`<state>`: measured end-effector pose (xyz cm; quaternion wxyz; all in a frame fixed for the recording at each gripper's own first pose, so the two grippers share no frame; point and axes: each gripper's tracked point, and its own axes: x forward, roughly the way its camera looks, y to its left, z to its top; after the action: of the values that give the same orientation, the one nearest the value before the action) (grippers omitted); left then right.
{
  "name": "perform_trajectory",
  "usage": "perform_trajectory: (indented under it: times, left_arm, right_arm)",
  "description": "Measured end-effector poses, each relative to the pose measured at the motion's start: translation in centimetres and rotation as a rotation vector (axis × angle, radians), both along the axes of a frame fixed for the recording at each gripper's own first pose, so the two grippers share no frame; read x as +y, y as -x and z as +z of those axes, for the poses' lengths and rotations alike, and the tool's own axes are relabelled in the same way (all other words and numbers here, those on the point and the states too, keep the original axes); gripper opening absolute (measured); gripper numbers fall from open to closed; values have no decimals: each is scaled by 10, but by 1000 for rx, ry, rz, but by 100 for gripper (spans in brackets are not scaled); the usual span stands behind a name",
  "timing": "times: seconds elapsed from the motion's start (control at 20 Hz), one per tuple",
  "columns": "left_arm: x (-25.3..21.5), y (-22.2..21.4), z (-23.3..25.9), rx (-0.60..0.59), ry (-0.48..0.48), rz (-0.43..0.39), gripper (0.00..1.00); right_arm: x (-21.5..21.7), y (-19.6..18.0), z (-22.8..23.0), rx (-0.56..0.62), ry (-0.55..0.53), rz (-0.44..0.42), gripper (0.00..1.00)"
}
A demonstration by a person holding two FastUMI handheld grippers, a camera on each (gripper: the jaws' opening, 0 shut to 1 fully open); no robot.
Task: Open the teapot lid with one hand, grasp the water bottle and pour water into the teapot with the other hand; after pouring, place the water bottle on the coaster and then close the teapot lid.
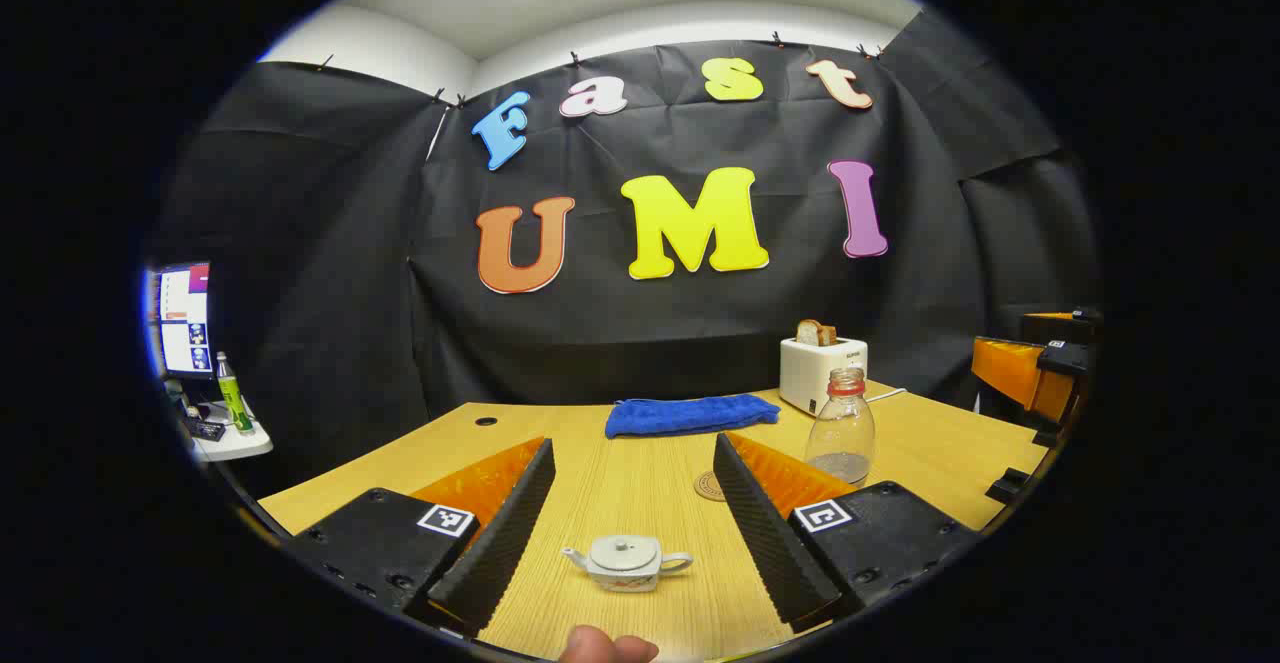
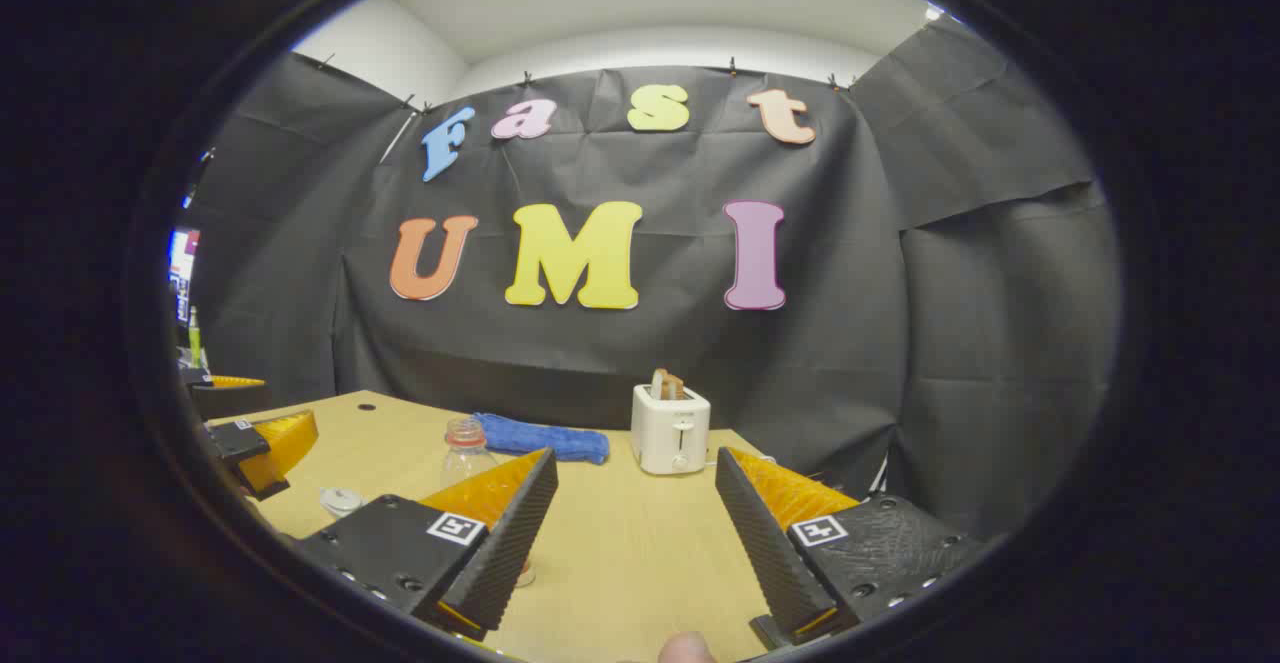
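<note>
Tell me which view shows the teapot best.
The left gripper view: the teapot sits whole between that gripper's open fingers, lid on, spout and handle clear. In the right gripper view only a bit of the teapot peeks out behind the right gripper's finger, near the frame's edge.

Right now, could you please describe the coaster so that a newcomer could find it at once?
Start at the wooden table and find the clear water bottle in front of the white toaster. Just left of the bottle's base lies the coaster, a flat, round, brown disc, the only low, thin thing there.
</note>
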<state>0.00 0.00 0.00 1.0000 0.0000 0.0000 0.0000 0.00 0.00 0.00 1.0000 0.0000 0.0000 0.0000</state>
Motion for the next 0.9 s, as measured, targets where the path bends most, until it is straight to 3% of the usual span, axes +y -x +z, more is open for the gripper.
perform_trajectory:
  times: [0.4,0.9]
  left_arm:
    - [3,2,4,-12,-17,-5,100]
    - [8,3,8,-24,-2,2,100]
  right_arm:
    - [10,5,-3,-2,15,8,97]
    - [15,8,-1,-16,19,11,95]
